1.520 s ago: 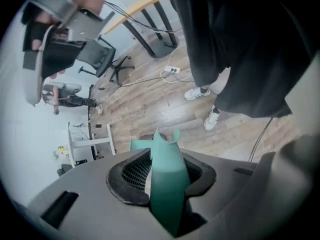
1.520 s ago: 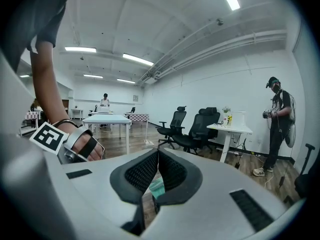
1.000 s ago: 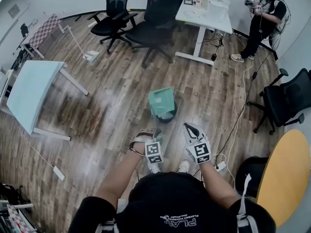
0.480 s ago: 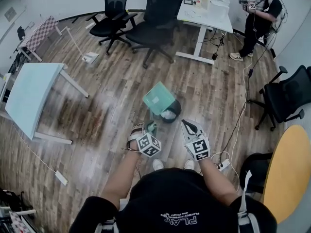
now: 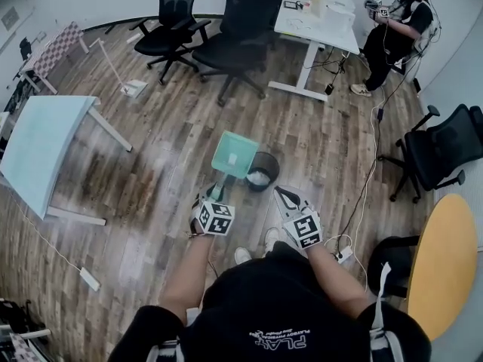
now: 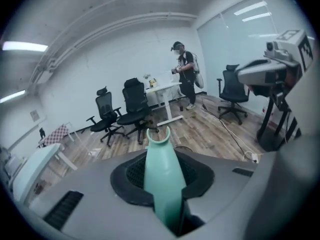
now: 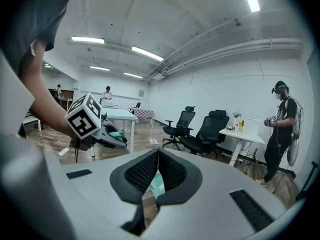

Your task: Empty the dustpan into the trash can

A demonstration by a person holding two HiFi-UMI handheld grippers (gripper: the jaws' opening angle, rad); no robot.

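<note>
At centre frame, the dustpan [image 5: 234, 154] is pinched by the left gripper [image 5: 219, 195] (jaws just tightened); the right gripper [image 5: 283, 196] is pressed together, empty.

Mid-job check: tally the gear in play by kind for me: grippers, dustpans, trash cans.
grippers: 2 (left gripper, right gripper)
dustpan: 1
trash can: 1
total: 4

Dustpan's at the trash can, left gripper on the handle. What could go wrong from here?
1. In the head view the dustpan sits mostly left of the mouth of the trash can; tipping may spill onto the floor.
2. Only the left gripper clamps its thin handle; the pan may twist.
</note>
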